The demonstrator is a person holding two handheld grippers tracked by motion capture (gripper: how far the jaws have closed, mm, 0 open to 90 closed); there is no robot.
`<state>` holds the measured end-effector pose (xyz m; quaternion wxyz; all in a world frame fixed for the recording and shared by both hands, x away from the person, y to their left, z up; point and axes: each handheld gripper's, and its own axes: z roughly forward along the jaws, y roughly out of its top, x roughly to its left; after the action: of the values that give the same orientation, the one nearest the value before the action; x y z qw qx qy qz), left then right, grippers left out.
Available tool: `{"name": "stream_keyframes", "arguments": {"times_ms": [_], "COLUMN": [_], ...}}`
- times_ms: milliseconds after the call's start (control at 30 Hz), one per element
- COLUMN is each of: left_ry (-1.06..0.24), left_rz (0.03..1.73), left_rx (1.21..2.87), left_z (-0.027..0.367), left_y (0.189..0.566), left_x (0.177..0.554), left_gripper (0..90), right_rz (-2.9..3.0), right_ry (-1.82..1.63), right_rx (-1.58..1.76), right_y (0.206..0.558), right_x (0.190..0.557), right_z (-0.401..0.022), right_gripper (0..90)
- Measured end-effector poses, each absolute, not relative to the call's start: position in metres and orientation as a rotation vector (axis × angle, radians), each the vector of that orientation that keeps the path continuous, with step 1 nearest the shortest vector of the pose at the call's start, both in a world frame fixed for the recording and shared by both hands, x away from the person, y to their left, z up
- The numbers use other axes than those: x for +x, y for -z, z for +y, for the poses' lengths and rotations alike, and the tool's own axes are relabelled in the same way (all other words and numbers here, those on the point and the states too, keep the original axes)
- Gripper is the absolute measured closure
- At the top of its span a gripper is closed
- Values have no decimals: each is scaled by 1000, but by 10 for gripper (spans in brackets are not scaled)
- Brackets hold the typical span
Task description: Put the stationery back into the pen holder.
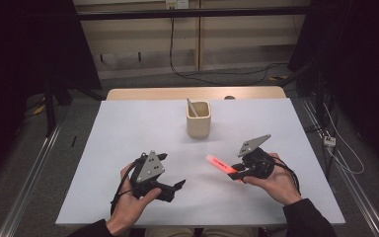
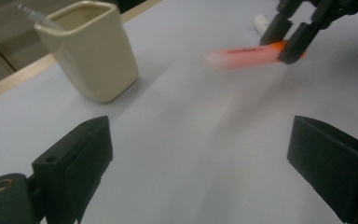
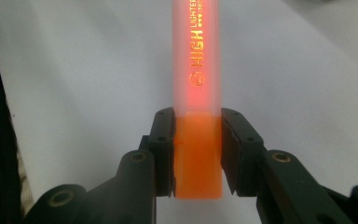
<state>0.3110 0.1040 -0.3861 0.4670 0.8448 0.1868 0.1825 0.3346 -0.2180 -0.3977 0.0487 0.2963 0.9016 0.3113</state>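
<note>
My right hand-held gripper (image 1: 240, 171) clamps an orange highlighter (image 1: 220, 166) by its rear end – cap aimed twd the cup (image 1: 198, 119); left hand-held gripper (image 1: 170, 170) open, empty, above the surface (image 1: 128, 128).

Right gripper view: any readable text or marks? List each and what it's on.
"HIGH": on the orange highlighter, along the translucent barrel, in the right hand-held gripper.
"LIGHTER": smaller, following "HIGH" on the same barrel; further letters run off the top edge.
Round logo below "HIGH": too blurred to read.
Tiny line beside "LIGHTER": too small to read.
Cream cup: no text visible.
</note>
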Motion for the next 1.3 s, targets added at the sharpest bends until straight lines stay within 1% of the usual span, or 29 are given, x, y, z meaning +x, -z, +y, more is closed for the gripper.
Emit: {"name": "stream_keyframes", "arguments": {"times_ms": [100, 233, 300, 367, 467, 567, 633, 733, 833, 967, 1033, 1167, 1200, 1233, 1267, 1300], "left_ry": [-453, -487, -484, -538, -564, -670, -706, -718, -787, -827, -844, -908, -917, -944, -965, -977], "left_rz": [415, 351, 334, 300, 275, 217, 194, 179, 146, 119, 94, 30, 41, 12, -17, -26], "left_rx": [2079, 2138, 2162, 2180, 2203, 2236, 2256, 2257, 2263, 2273, 2271, 2294, 2294, 2303, 2337, 2331], "left_z": [97, 89, 88, 86, 83, 79, 78, 80, 82, 82, 82, 83, 83, 83, 83, 82], "left_y": [383, 391, 394, 396, 397, 400, 403, 406, 409, 417, 419, 420, 422, 422, 422, 424], "left_x": [314, 318, 319, 318, 318, 315, 313, 313, 313, 312, 311, 310, 308, 309, 308, 308], "left_gripper": [59, 53, 54, 56, 57, 83, 100, 98, 87, 90, 111, 122, 134, 161, 171, 170], "right_rz": [2753, 2760, 2776, 2793, 2810, 2818, 2825, 2838, 2849, 2871, 2878, 2900, 2905, 2909, 2912, 2918], "right_ry": [-954, -961, -999, -988, -977, -979, -979, -971, -963, -950, -944, -938, -940, -940, -940, -936], "right_rx": [893, 889, 882, 870, 862, 849, 837, 809, 781, 765, 766, 743, 731, 731, 725, 725], "right_y": [398, 395, 395, 395, 397, 397, 396, 394, 394, 394, 394, 393, 394, 394, 395, 395], "right_x": [338, 340, 340, 339, 341, 344, 344, 346, 347, 351, 353, 355, 355, 355, 355, 355], "right_z": [-214, -208, -204, -198, -193, -188, -183, -175, -168, -158, -154, -145, -142, -139, -137, -135], "right_gripper": [676, 675, 675, 675, 675, 675, 675, 675, 675, 675, 675, 675, 675, 675, 675, 675]}}
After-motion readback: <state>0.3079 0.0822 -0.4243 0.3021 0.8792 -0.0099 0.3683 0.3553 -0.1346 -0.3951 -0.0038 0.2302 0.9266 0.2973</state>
